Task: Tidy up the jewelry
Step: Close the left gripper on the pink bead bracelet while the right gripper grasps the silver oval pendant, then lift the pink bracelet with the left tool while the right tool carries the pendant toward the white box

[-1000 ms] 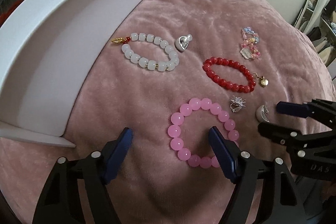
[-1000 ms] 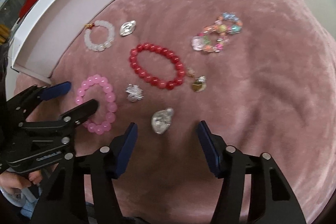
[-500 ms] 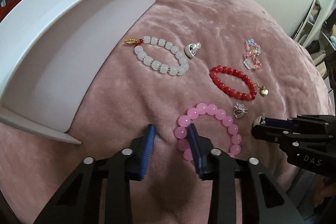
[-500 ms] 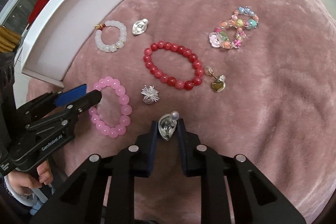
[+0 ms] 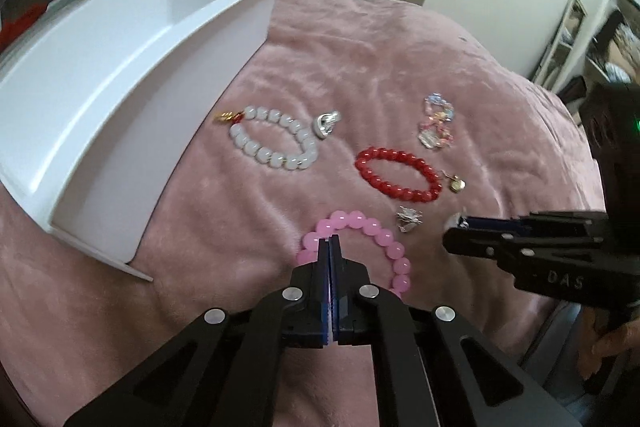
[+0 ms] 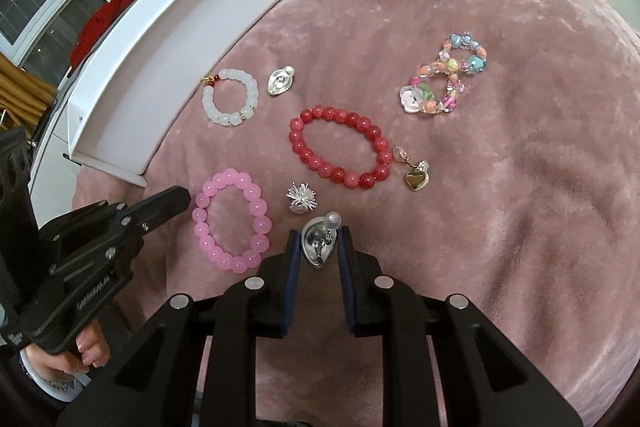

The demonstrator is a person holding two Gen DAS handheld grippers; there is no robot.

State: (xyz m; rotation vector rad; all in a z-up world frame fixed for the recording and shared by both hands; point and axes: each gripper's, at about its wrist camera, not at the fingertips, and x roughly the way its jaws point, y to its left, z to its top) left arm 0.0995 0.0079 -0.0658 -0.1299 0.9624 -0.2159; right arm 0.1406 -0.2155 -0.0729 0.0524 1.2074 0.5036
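Jewelry lies on a pink plush cloth [image 6: 460, 7]. My left gripper [image 5: 329, 242] is shut on the near-left side of the pink bead bracelet [image 5: 380, 239], which also shows in the right wrist view [image 6: 230, 225]. My right gripper [image 6: 319, 247] is shut on a silver oval pendant [image 6: 318, 241]; it shows from the side in the left wrist view [image 5: 460, 231]. A red bead bracelet [image 6: 340, 153], a white bead bracelet [image 6: 230, 103], a multicoloured bead bracelet [image 6: 446, 79], a gold heart charm [image 6: 416, 179], a silver spiky charm [image 6: 302, 198] and a second silver pendant [image 6: 281, 82] lie apart.
A white open tray [image 5: 120, 99] stands on the cloth at the left, next to the white bracelet; it also shows in the right wrist view [image 6: 168, 39]. Windows and piled bedding lie beyond it. Shelves stand at the far right.
My left gripper has closed from wide open onto the pink bracelet's edge. My right gripper has closed onto the silver pendant. Both have drawn back a little.
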